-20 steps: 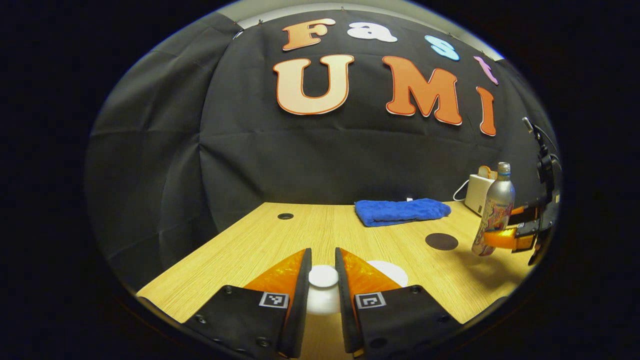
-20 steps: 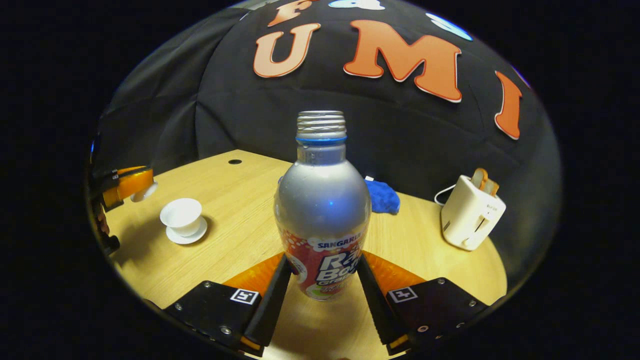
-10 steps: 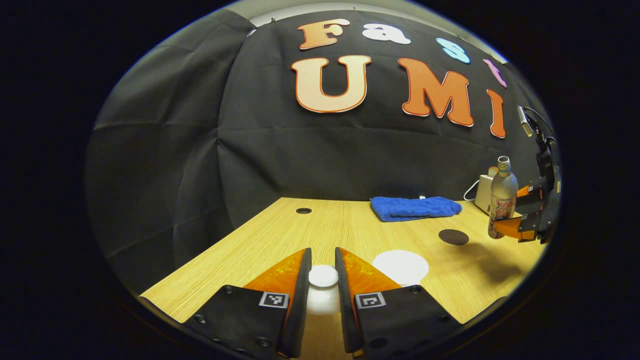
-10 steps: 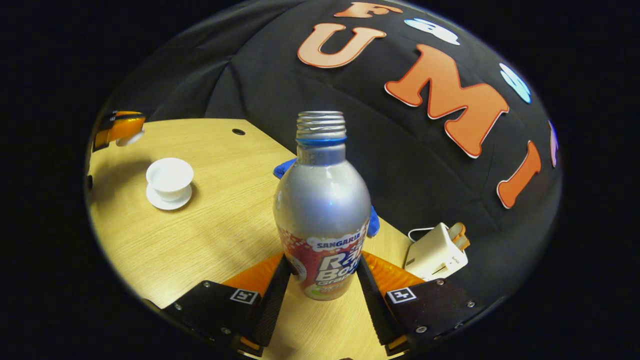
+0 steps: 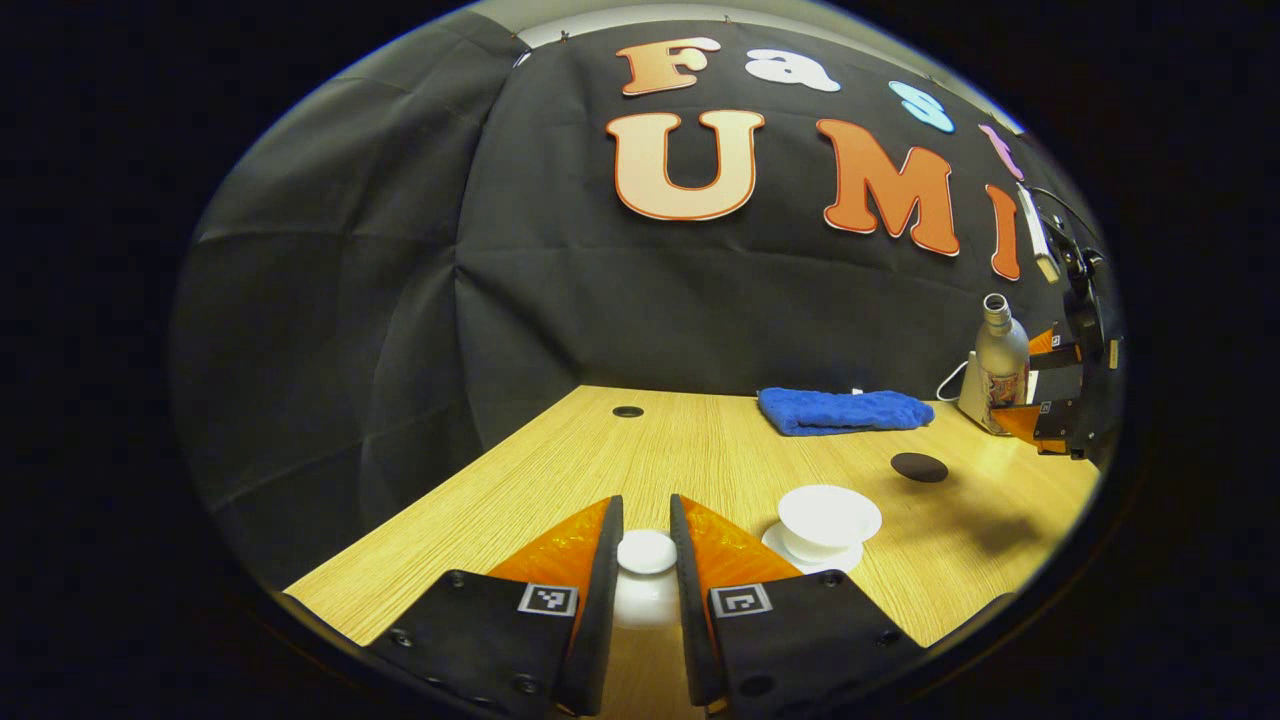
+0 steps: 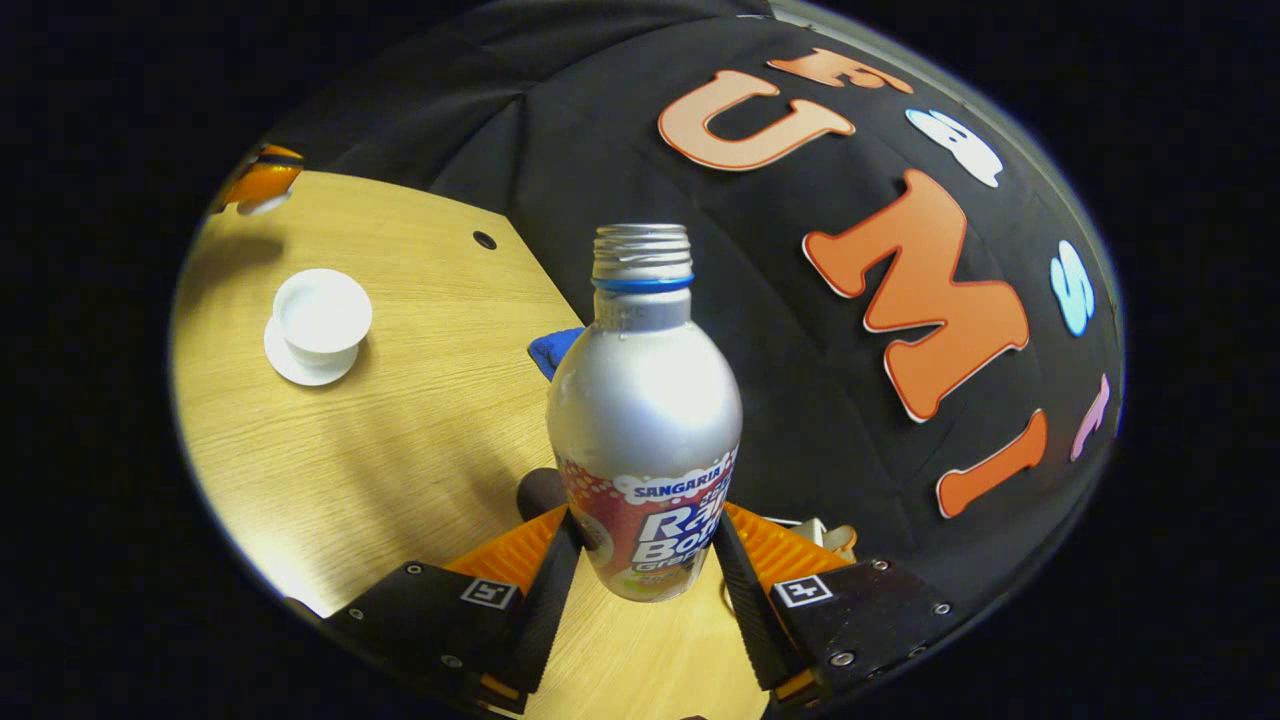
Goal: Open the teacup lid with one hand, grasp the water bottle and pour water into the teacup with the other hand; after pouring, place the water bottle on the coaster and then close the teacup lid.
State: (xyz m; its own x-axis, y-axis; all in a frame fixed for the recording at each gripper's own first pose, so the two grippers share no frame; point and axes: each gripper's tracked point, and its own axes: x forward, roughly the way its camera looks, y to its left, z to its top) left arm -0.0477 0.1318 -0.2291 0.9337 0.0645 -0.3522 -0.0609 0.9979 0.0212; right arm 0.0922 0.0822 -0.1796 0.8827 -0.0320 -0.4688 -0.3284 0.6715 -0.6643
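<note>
The left gripper point(image 5: 646, 560) has its jaws pressed on the small round white teacup lid point(image 5: 646, 551), one jaw on each side of the lid's knob. It holds the lid up in the air, above the near part of the light wooden worktop point(image 5: 560, 470).

The white teacup point(image 5: 829, 518) stands open on its white saucer point(image 5: 775, 542), just to the side of the left gripper. In the right gripper view the teacup point(image 6: 321, 312) sits far off to the side on the worktop point(image 6: 400, 440), with its saucer point(image 6: 300, 368) under it.

The right gripper point(image 6: 645, 560) has its jaws clamped on the silver water bottle with a red label point(image 6: 643, 400). The jaws squeeze the low part of the bottle from both sides. The bottle has no cap on its top. It is lifted off the worktop. In the left gripper view the water bottle point(image 5: 1001, 363) is held up at the far side, well apart from the teacup, with the right gripper point(image 5: 1045, 400) around it.

A small dark round coaster point(image 5: 919, 466) lies flat on the worktop between the teacup and the bottle. A folded blue cloth point(image 5: 842, 410) lies near the back edge of the worktop. A white toaster point(image 5: 968, 390) peeks out from behind the bottle.
</note>
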